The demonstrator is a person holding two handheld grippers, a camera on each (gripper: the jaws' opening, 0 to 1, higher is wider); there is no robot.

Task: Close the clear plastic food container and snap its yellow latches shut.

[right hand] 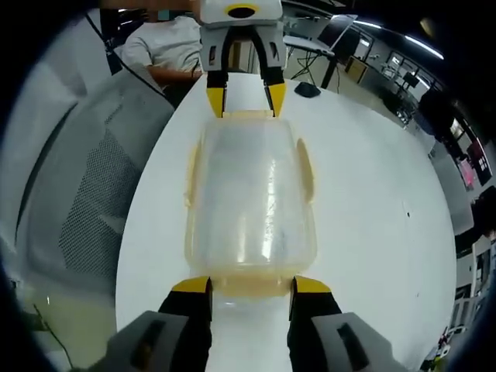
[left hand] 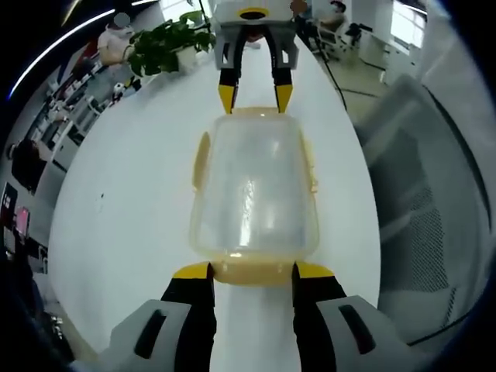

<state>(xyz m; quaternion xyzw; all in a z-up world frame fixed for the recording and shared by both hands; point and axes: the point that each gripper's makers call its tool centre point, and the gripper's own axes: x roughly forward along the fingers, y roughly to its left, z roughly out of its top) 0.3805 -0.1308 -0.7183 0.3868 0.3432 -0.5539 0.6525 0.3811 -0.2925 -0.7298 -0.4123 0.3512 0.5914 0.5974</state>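
Note:
The clear plastic container (left hand: 252, 194) lies on the white table (left hand: 132, 201) with its lid on. Yellow latches (left hand: 200, 159) flare out along its long sides. My left gripper (left hand: 253, 273) is open at the near end, its yellow tips on either side of the end latch (left hand: 252, 271). At the far end my right gripper (left hand: 254, 97) is open too, tips just over the rim. In the right gripper view the container (right hand: 249, 194) lies lengthwise. There the right gripper (right hand: 249, 285) flanks the near end latch (right hand: 249, 287), and the left gripper (right hand: 240, 97) is opposite.
A potted plant (left hand: 167, 43) stands at the table's far end. A grey mesh chair (left hand: 434, 217) sits beside the table, also seen as the chair (right hand: 85, 194). A person in a white shirt (right hand: 167, 46) sits beyond the table, near desks and monitors.

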